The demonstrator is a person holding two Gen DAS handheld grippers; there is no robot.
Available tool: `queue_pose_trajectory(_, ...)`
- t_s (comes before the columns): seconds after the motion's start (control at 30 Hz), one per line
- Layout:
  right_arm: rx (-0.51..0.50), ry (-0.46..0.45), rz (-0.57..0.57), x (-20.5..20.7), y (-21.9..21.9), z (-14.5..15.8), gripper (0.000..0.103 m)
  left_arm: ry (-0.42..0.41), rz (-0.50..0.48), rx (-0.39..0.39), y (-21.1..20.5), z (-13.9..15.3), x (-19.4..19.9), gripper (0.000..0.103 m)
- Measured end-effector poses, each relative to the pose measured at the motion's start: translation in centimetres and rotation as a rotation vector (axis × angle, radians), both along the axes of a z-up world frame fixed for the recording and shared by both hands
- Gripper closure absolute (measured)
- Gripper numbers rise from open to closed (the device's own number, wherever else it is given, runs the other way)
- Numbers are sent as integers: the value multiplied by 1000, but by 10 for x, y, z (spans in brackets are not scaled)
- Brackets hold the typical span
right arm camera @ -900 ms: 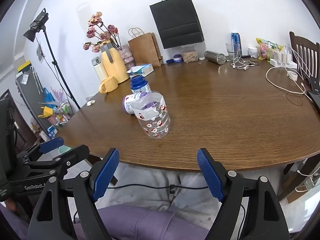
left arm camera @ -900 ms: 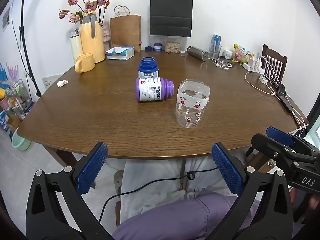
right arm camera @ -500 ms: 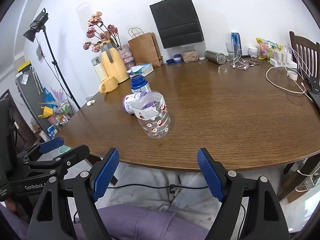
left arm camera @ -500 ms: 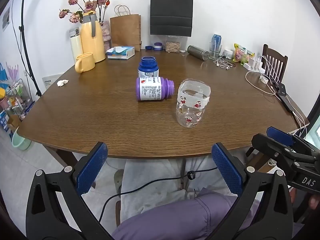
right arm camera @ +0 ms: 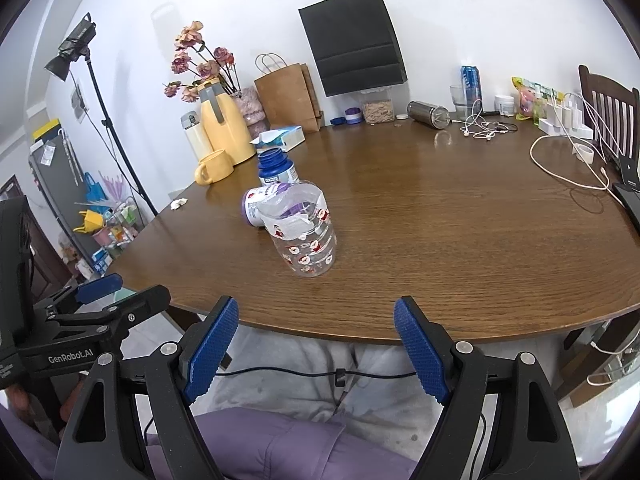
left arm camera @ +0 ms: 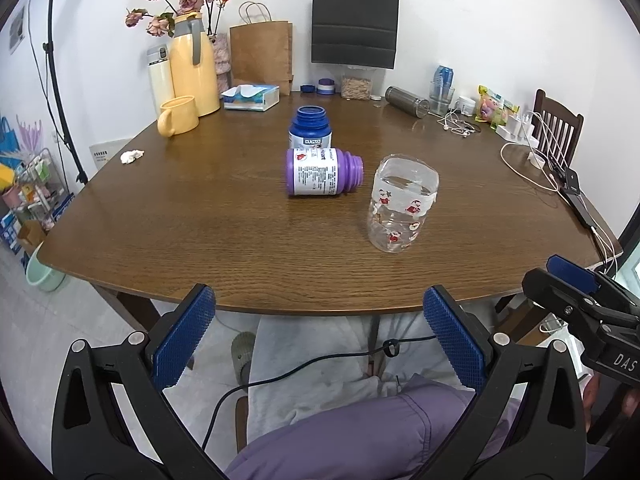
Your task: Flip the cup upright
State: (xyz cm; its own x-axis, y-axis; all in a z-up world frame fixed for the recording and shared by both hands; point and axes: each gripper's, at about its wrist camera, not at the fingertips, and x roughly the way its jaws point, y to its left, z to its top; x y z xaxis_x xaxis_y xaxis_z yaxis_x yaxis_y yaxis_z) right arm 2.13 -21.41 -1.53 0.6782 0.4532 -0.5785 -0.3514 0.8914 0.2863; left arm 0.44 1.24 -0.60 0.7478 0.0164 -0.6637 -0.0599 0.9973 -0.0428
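Two grippers, both spread wide, nothing held | clear cup (left arm camera: 402, 208) stands on table (left arm camera: 200, 220) beside purple bottle (left arm camera: 322, 172), axis vertical | dead ahead of right gripper (right arm camera: 316, 354), right of left gripper (left arm camera: 318, 338) | right looks nearer.
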Motion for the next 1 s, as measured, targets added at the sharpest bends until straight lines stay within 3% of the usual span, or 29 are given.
queue_pose_trajectory(1.0,-2,-4,-1,1,1,3,19,21,1,9,-1,-2,4,0)
